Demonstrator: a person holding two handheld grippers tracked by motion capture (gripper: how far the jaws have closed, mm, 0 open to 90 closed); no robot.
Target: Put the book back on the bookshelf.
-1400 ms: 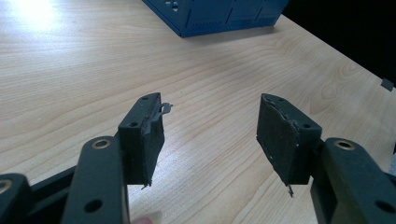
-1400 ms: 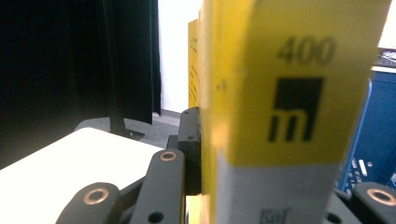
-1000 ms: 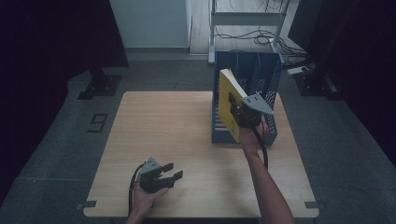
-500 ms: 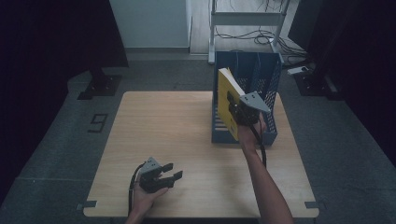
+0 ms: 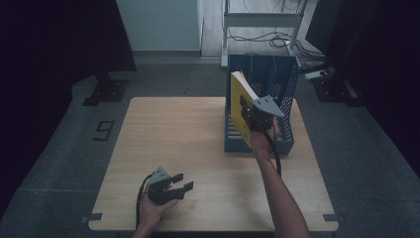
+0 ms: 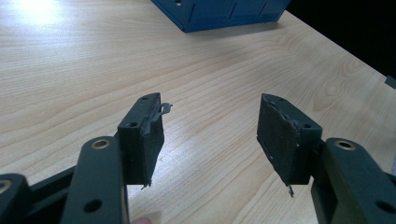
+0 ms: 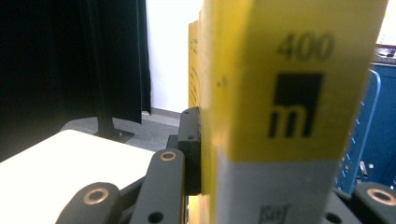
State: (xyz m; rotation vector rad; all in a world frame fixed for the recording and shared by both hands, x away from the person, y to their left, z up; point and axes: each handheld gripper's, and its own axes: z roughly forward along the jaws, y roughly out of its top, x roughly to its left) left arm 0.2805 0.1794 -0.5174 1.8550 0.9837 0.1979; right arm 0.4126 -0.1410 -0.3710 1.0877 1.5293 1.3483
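The table (image 5: 198, 148) is seen in the high view from above the person's side, looking forward and down, so that its far edge lies toward the top of the frame and dark floor surrounds it. The left gripper view is taken low over the wood, close to the surface, looking along two black jaws that rise from the bottom of the frame; the blue file rack (image 6: 219, 14) is caught at the top edge (it stands right of centre in the high view (image 5: 285, 114)). The right gripper view is held very near the yellow book (image 7: 289, 93), whose spine blurs; that book (image 5: 240, 106) is shared with the high view.
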